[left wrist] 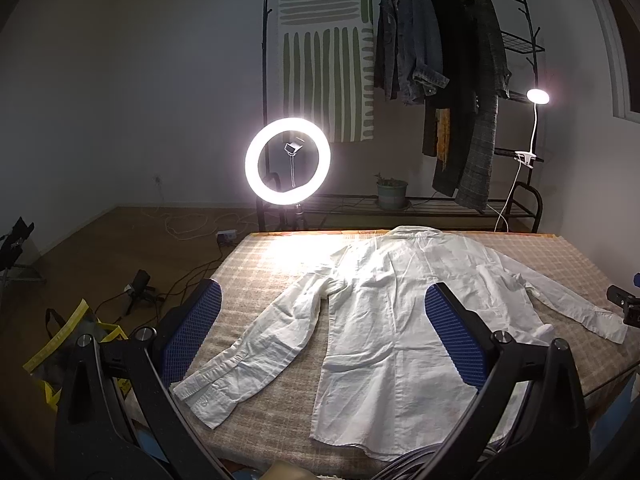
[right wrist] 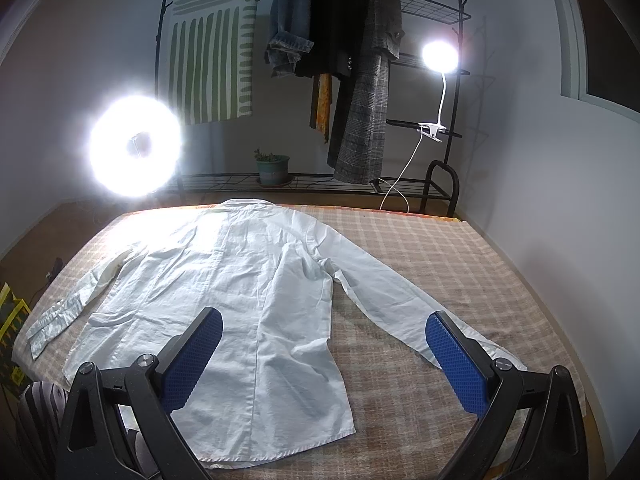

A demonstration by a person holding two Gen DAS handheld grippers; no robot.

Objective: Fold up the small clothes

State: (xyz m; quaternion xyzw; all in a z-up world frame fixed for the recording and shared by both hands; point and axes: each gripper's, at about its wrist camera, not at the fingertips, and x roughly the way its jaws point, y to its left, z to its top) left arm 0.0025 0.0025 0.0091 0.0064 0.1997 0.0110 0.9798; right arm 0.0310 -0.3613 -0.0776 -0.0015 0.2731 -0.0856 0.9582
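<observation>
Blue pads [left wrist: 192,332] of the left gripper [left wrist: 320,330] nearest the lens, spread wide and released, hovering over the near edge of the table [left wrist: 280,264], grasping nothing. Same story on the right gripper [right wrist: 326,354]: fingers parted, empty, raised above the cloth. White shirt [left wrist: 392,312] spread flat on the checked table cover, collar at the far edge, hem toward the cameras, both sleeves splayed out to the sides, probably laid out this way so each sleeve can be taken and folded inward. Left sleeve [left wrist: 240,352] angled down toward the left gripper; right sleeve [right wrist: 400,300] running under the right gripper's outer pad. No fold begun, judging by the flat lie. Yellow-trimmed bag [left wrist: 68,344] on the floor at left, contents too dark to tell. Green pot [right wrist: 273,169] on the rack shelf holding a small plant.
</observation>
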